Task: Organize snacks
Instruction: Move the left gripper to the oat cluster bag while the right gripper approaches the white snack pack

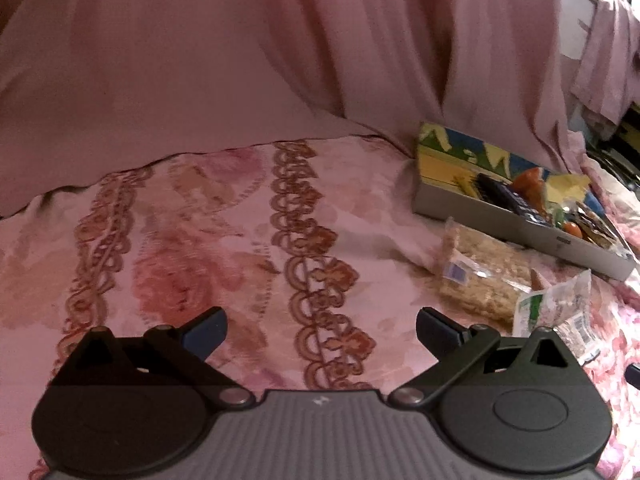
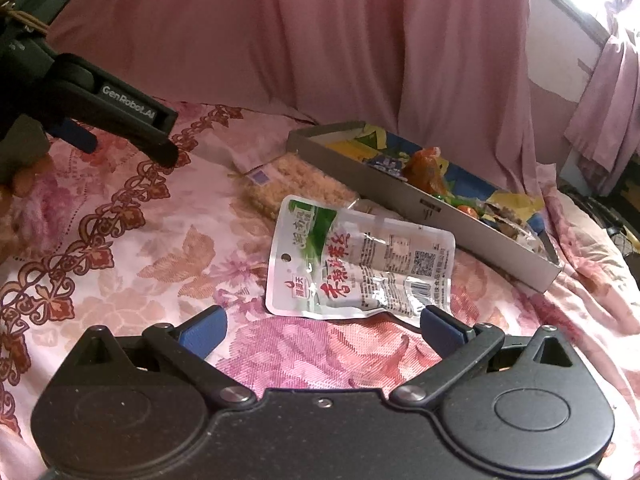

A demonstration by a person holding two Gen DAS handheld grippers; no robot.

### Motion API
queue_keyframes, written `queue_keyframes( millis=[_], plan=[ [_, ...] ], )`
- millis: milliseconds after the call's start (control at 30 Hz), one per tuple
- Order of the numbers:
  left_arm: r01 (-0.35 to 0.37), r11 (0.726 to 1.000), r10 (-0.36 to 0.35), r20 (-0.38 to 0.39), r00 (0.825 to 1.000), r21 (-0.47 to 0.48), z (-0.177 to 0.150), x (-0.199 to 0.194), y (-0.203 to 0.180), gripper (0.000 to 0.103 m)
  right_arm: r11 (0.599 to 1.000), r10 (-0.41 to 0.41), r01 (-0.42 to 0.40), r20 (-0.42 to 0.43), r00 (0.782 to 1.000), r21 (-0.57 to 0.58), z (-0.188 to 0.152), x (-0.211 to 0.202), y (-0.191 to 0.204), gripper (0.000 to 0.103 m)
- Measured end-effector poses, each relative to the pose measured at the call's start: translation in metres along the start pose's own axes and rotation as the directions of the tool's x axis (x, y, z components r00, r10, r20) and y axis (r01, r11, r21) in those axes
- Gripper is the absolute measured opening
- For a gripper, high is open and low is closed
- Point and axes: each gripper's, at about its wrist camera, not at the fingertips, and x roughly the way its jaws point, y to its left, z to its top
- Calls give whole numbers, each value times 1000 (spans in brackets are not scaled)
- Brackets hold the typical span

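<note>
A shallow grey cardboard box holding several colourful snacks lies on the floral bedspread; it also shows in the left wrist view. A clear pack of beige crispy bars lies beside the box's near wall, also in the left wrist view. A white and green snack pouch lies flat in front of it, just beyond my right gripper, which is open and empty. My left gripper is open and empty over bare bedspread, left of the snacks. It also shows at the upper left of the right wrist view.
A pink sheet drapes up behind the bedspread. A pink curtain and a bright window stand at the far right. Dark objects lie past the bed's right edge.
</note>
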Motion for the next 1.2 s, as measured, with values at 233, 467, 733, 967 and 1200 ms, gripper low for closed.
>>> queue_keyframes(
  millis=[233, 467, 733, 967, 1200],
  plan=[
    [39, 999, -39, -5, 999, 15, 4, 9, -10, 102, 999, -47, 47, -12, 999, -9, 5, 24, 5, 102],
    [124, 992, -124, 1, 992, -12, 23, 24, -22, 102, 997, -55, 55, -10, 998, 56, 15, 36, -6, 102],
    [165, 983, -168, -28, 985, -84, 29, 38, -38, 102, 998, -46, 47, -19, 999, 47, 21, 55, 1, 102],
    [154, 984, -158, -45, 986, -94, 28, 43, -41, 102, 980, -174, 175, 14, 985, -92, 21, 57, 18, 102],
    [183, 983, -183, -57, 981, -11, 28, 45, -57, 102, 974, -222, 226, -115, 968, 17, 6, 34, -23, 102]
  ],
)
